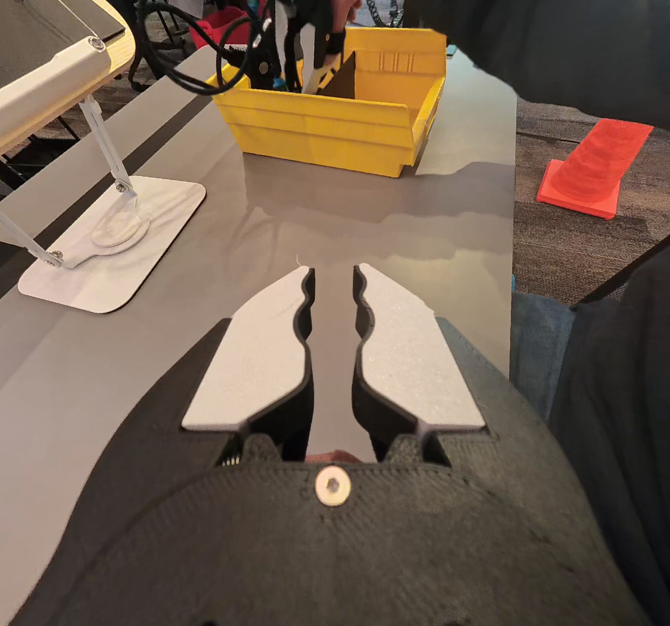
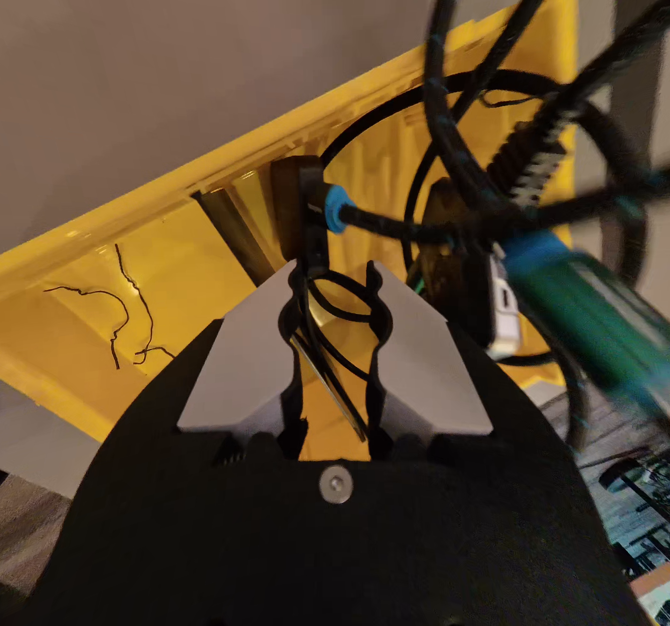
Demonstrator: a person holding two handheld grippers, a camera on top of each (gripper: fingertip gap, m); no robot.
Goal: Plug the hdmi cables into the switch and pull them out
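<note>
We see the grey table (image 1: 380,210) spreading ahead of the left claw (image 1: 333,271), whose fingers hang just above its bare top, spread a little with nothing between them. Left of that claw stands a white stand (image 1: 108,242) on its flat base. Farther ahead sits the yellow bin (image 1: 326,134), and the right claw (image 1: 319,76) dips into it from above, beside a black divider (image 1: 340,79). From its own camera the right claw (image 2: 335,271) points down into the bin (image 2: 181,264), its fingers parted, with a black plug (image 2: 311,217) at their tips; we cannot tell whether they pinch it. A blue collar (image 2: 333,210) marks where the plug joins its cable (image 2: 391,226), which runs off to the claw's right into a tangle of black loops. Farther right hangs a blurred green and blue piece (image 2: 580,304) with a white connector (image 2: 504,315) beside it. To the claw's left, loose black threads (image 2: 123,304) lie on the bin floor. We cannot make out the switch.
</note>
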